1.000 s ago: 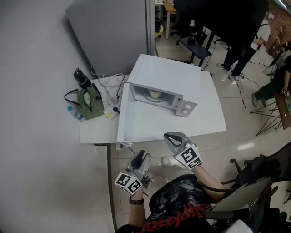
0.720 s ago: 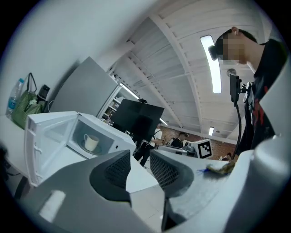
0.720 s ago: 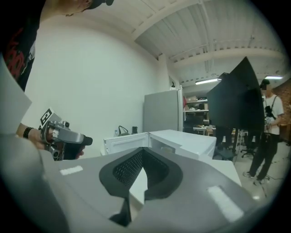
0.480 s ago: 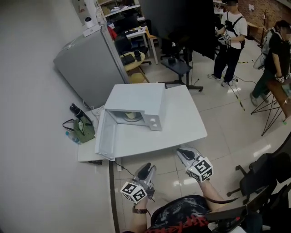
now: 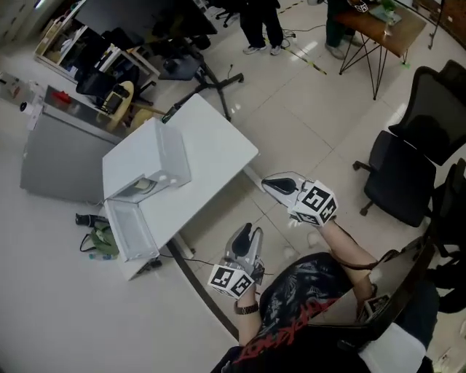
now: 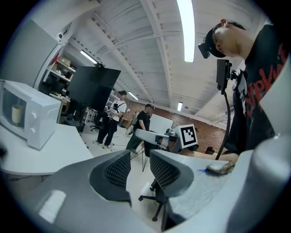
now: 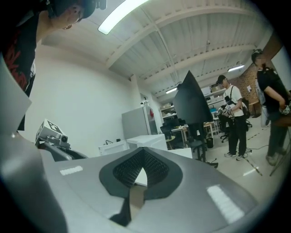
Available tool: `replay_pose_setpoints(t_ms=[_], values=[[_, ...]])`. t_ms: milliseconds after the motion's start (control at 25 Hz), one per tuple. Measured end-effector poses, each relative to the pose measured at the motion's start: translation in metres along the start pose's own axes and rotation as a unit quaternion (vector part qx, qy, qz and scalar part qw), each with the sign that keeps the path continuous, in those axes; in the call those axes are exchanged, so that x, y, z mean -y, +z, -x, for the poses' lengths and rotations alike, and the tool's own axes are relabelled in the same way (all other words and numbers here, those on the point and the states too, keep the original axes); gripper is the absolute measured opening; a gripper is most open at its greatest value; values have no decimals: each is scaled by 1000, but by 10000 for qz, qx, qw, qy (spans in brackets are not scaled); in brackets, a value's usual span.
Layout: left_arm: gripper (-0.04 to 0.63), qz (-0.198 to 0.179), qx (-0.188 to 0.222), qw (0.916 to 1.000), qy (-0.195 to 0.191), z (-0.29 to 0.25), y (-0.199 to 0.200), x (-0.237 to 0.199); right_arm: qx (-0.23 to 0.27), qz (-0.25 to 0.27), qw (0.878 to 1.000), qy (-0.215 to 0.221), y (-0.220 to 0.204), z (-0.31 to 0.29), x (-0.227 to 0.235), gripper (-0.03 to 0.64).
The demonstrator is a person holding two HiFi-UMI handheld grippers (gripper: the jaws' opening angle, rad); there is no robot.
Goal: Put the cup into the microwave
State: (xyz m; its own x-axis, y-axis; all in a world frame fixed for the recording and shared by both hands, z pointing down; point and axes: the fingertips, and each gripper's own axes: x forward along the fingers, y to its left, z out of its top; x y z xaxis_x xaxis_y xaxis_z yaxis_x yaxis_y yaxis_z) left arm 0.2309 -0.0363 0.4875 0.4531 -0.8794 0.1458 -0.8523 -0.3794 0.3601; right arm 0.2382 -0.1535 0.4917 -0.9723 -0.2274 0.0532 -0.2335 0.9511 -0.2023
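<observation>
The white microwave [image 5: 145, 156] stands on the white table [image 5: 211, 142] at the left of the head view, its door [image 5: 129, 234] swung open. A pale cup [image 6: 17, 113] sits inside it, also visible in the head view as a cup [image 5: 148, 186] in the cavity. My left gripper [image 5: 246, 234] is off the table's near corner, over the floor; its jaws stand apart with nothing between them [image 6: 140, 159]. Further right, my right gripper [image 5: 273, 183] also hangs over the floor, shut and empty [image 7: 143, 157]. Neither gripper touches the microwave.
Black office chairs [image 5: 408, 175] stand at the right. A grey cabinet [image 5: 54, 156] is behind the microwave. A green bag [image 5: 102, 240] lies by the open door. People [image 5: 262, 22] stand at the far end, near a wooden table [image 5: 378, 22].
Both grippers and the person have drawn back from the table and swung right; the table and microwave now sit far left in the head view. The microwave door stays open.
</observation>
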Motion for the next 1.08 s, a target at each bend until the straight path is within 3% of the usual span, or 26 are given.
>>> replay_pose_setpoints(t_ms=[240,480,640,840,1080], values=[[137,-261,166,9995,-41,0,24,-16,-60,414,9985,-365,30,8,2,0],[137,-49,324,9994,122,23,22,-32,-426,455,9970,-456,22,-1,1,0],[135,145,235,9995,174,37,0,-39,-468,526,9970,-333,23,-18,-11,0],[136,227,304,9990,236,48,3,-47,-422,491,9978,-157,26,-23,-23,0],[89,196,-115,9997,-70,68,3,-39,-236,77,9991,-346,17,4,-52,0]])
